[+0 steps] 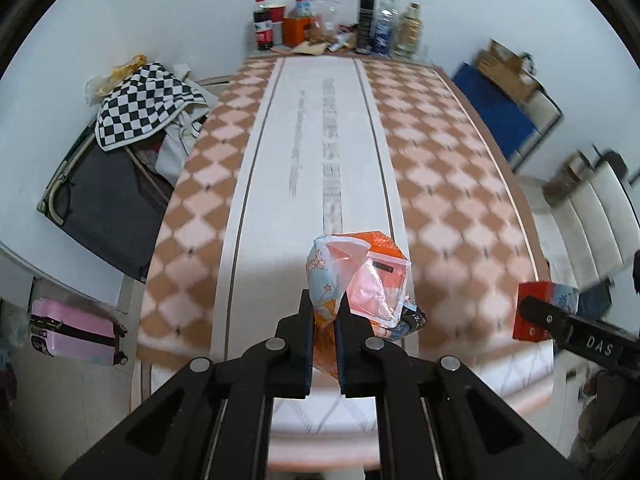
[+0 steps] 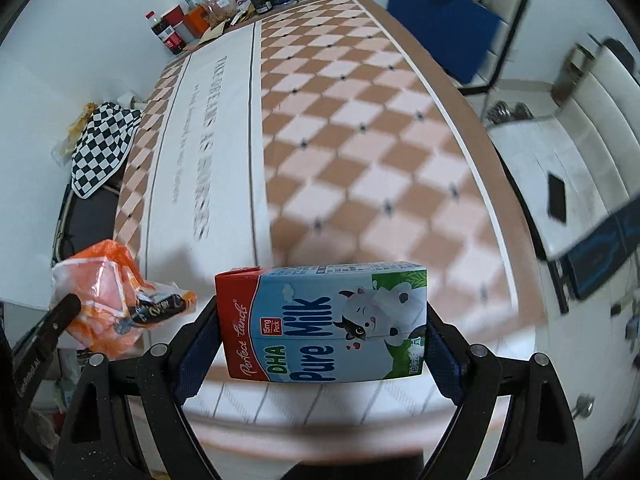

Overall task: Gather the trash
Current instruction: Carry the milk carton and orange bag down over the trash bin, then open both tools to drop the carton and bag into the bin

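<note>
The chequered counter point(image 2: 360, 128) is seen below both grippers. A milk carton point(image 2: 320, 320) is clamped sideways between the spread jaws of the right gripper point(image 2: 320, 344). At nine o'clock of it, crumpled wrappers point(image 1: 356, 280) are pinched by the left gripper point(image 1: 325, 312).

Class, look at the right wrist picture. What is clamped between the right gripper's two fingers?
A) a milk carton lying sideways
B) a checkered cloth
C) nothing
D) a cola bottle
A: the right gripper has its fingers pressed against both ends of the milk carton, which lies sideways.
</note>
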`<control>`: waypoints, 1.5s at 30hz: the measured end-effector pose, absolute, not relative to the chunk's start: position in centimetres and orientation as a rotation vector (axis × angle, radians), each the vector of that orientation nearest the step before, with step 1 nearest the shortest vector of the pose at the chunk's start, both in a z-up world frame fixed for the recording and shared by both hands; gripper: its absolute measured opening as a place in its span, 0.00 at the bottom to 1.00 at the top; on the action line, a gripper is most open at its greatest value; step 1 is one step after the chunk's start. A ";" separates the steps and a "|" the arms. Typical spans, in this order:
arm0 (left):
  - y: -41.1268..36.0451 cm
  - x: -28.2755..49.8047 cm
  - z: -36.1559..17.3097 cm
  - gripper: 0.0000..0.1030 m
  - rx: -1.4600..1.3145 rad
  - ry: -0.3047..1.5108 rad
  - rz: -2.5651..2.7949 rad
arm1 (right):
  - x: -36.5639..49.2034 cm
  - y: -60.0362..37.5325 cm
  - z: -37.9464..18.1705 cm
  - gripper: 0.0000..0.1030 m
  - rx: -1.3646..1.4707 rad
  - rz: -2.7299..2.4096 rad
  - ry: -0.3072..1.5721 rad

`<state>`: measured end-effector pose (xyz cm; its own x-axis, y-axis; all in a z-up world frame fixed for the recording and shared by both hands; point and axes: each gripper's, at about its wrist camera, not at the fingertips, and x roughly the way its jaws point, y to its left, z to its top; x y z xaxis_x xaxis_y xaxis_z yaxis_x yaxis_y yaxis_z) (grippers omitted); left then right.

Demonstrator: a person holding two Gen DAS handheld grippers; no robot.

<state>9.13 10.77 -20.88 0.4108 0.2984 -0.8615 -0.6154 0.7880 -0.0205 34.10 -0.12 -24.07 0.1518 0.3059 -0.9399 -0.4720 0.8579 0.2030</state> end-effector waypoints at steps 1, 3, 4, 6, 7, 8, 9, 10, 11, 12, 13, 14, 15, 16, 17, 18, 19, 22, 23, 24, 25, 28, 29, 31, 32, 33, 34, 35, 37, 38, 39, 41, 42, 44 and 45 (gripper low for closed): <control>10.0 7.7 -21.2 0.06 -0.364 0.990 0.580 | 32.3 -1.3 -24.0 0.88 -0.149 0.553 1.306; 8.5 4.9 -22.4 0.06 -0.380 1.019 0.537 | 28.0 -3.7 -24.3 0.88 -0.133 0.531 1.322; 7.9 3.6 -23.2 0.06 -0.391 1.036 0.522 | 25.8 -4.9 -24.6 0.88 -0.127 0.521 1.334; 6.6 1.0 -25.1 0.06 -0.424 1.085 0.497 | 22.1 -7.2 -25.7 0.88 -0.111 0.517 1.368; 6.0 0.0 -26.1 0.06 -0.441 1.105 0.488 | 20.1 -8.4 -26.5 0.88 -0.110 0.510 1.397; 5.4 -1.0 -27.3 0.06 -0.462 1.130 0.477 | 18.3 -9.6 -27.5 0.88 -0.108 0.502 1.425; 4.7 -2.3 -28.9 0.06 -0.481 1.168 0.471 | 17.1 -10.6 -28.4 0.88 -0.104 0.497 1.448; 4.1 -3.3 -30.5 0.06 -0.499 1.200 0.463 | 15.5 -11.7 -29.6 0.88 -0.107 0.483 1.481; 3.7 -4.1 -31.6 0.06 -0.513 1.220 0.459 | 14.1 -12.6 -30.9 0.88 -0.110 0.471 1.512; 3.3 -4.9 -33.5 0.06 -0.526 1.261 0.463 | 13.5 -13.3 -32.1 0.88 -0.111 0.462 1.532; 3.0 -5.4 -35.2 0.06 -0.543 1.288 0.463 | 12.5 -14.1 -33.6 0.88 -0.113 0.448 1.561; 2.8 -5.8 -36.9 0.06 -0.571 1.312 0.459 | 11.7 -14.8 -35.2 0.88 -0.113 0.434 1.590; 2.6 -6.0 -38.8 0.07 -0.594 1.334 0.463 | 11.2 -15.4 -36.5 0.88 -0.108 0.428 1.607; 2.5 -6.0 -40.9 0.07 -0.616 1.356 0.466 | 10.7 -15.9 -38.2 0.88 -0.105 0.417 1.623; 2.5 -5.9 -43.2 0.07 -0.646 1.371 0.466 | 10.5 -16.3 -39.7 0.88 -0.110 0.404 1.638; 2.7 -5.7 -44.8 0.08 -0.663 1.382 0.468 | 10.1 -16.8 -41.7 0.88 -0.109 0.395 1.655; 2.9 -5.2 -47.1 0.08 -0.686 1.397 0.468 | 9.9 -17.2 -43.7 0.88 -0.094 0.385 1.672; 3.7 -3.8 -52.9 0.09 -0.729 1.417 0.467 | 9.8 -17.8 -49.8 0.88 -0.070 0.358 1.715; 3.9 -3.4 -54.7 0.10 -0.745 1.424 0.462 | 9.9 -17.9 -52.1 0.88 -0.062 0.354 1.732; 4.2 -2.9 -57.1 0.11 -0.766 1.440 0.460 | 10.0 -17.8 -53.9 0.88 -0.059 0.346 1.744; 4.5 -2.6 -58.7 0.13 -0.782 1.452 0.472 | 10.2 -17.7 -56.0 0.88 -0.045 0.348 1.754; 5.3 -2.5 -63.4 0.45 -0.801 1.471 0.525 | 10.9 -16.9 -61.7 0.88 -0.030 0.350 1.787; 5.4 -2.7 -64.6 0.55 -0.813 1.478 0.540 | 11.3 -16.5 -63.2 0.88 -0.013 0.359 1.803; 5.7 -3.0 -66.2 0.69 -0.833 1.477 0.563 | 11.7 -15.7 -66.3 0.89 0.001 0.370 1.832; 5.7 -3.1 -66.8 0.70 -0.830 1.478 0.573 | 11.8 -15.3 -67.9 0.89 0.009 0.386 1.848; 5.8 -3.3 -67.1 0.79 -0.833 1.478 0.579 | 11.9 -14.8 -68.7 0.89 0.007 0.395 1.860; 5.9 -3.5 -67.4 0.93 -0.833 1.478 0.587 | 11.9 -14.3 -69.7 0.89 0.013 0.412 1.871; 5.9 -3.8 -67.5 0.96 -0.827 1.474 0.598 | 11.9 -13.9 -70.4 0.94 0.021 0.433 1.874; 5.9 -4.7 -67.6 0.96 -0.805 1.471 0.614 | 11.7 -13.2 -71.6 1.00 0.027 0.479 1.873; 5.8 -5.1 -67.6 0.96 -0.791 1.468 0.623 | 11.6 -13.0 -72.0 1.00 0.026 0.490 1.872; 6.1 -5.5 -67.5 0.96 -0.776 1.463 0.631 | 11.4 -12.7 -72.3 1.00 0.030 0.503 1.871; 6.2 -6.3 -67.0 0.96 -0.745 1.449 0.650 | 11.0 -12.5 -72.6 1.00 0.020 0.509 1.871; 6.1 -6.6 -66.6 0.96 -0.723 1.450 0.658 | 10.8 -12.4 -72.5 1.00 0.006 0.506 1.867; 5.8 -7.0 -65.7 0.96 -0.683 1.451 0.670 | 10.4 -12.5 -71.8 1.00 -0.044 0.494 1.843; 5.6 -7.2 -64.9 0.96 -0.666 1.446 0.669 | 10.3 -12.7 -71.1 1.00 -0.086 0.484 1.822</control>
